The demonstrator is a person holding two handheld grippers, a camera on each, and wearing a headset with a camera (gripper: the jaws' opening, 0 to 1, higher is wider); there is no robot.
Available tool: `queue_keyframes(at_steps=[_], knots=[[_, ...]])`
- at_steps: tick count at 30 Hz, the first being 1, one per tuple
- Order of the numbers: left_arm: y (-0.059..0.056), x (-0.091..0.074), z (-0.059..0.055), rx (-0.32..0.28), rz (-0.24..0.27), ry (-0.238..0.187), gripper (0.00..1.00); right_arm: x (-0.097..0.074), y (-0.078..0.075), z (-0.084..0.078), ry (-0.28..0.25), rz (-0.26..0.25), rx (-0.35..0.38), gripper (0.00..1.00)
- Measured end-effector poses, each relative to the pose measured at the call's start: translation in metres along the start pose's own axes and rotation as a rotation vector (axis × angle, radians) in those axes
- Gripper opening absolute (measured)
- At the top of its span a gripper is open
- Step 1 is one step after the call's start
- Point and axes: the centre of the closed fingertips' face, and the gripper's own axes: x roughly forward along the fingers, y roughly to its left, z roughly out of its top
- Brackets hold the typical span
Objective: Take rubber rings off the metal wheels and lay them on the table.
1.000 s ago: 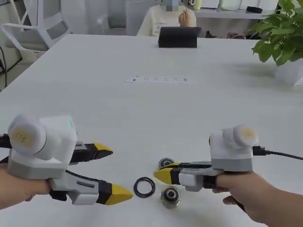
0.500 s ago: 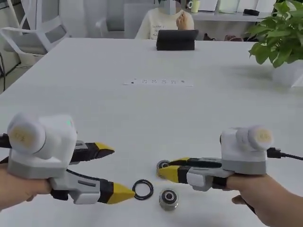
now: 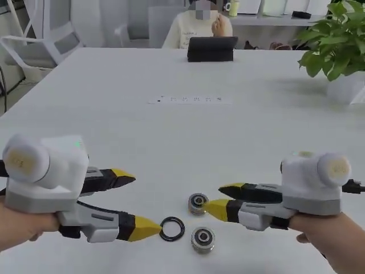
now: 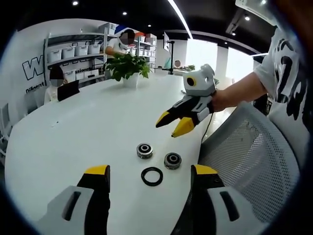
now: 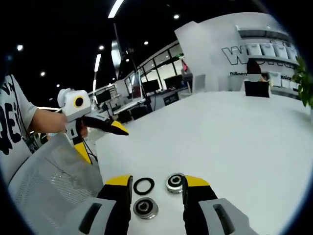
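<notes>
A loose black rubber ring lies flat on the white table. Two small metal wheels sit just right of it, one farther and one nearer. The farther wheel's rim looks darker. My left gripper is open, its near tip close to the ring's left side. My right gripper is open, its tips just right of the farther wheel without touching it. The left gripper view shows the ring, both wheels and the right gripper. The right gripper view shows the ring and wheels.
A potted plant stands at the table's far right. A black laptop sits at the far edge with a person behind it. A flat strip lies mid-table. A mesh chair stands by the near edge.
My right gripper has drawn back to the right and its jaws have opened. The farther wheel, earlier at its tips, now stands free. The left gripper has barely moved.
</notes>
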Motion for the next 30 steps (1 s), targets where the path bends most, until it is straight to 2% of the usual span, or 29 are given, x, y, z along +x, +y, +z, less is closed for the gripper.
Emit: queue_keyframes(at_steps=[5,12,20,30], knots=[[0.000,-0.002,0.002,-0.002,0.006,-0.006,0.65,-0.008,-0.001,0.001,0.001,-0.013,-0.055,0.42],[0.001,-0.005,0.004,-0.005,0.018,-0.013,0.65,-0.020,-0.004,0.001,0.003,-0.031,-0.097,0.43],[0.002,-0.009,0.005,-0.011,0.034,-0.020,0.65,-0.032,-0.005,-0.010,0.055,-0.049,-0.198,0.45],[0.002,-0.015,0.002,0.003,0.053,-0.015,0.65,-0.044,-0.003,-0.021,0.076,-0.050,-0.215,0.49]])
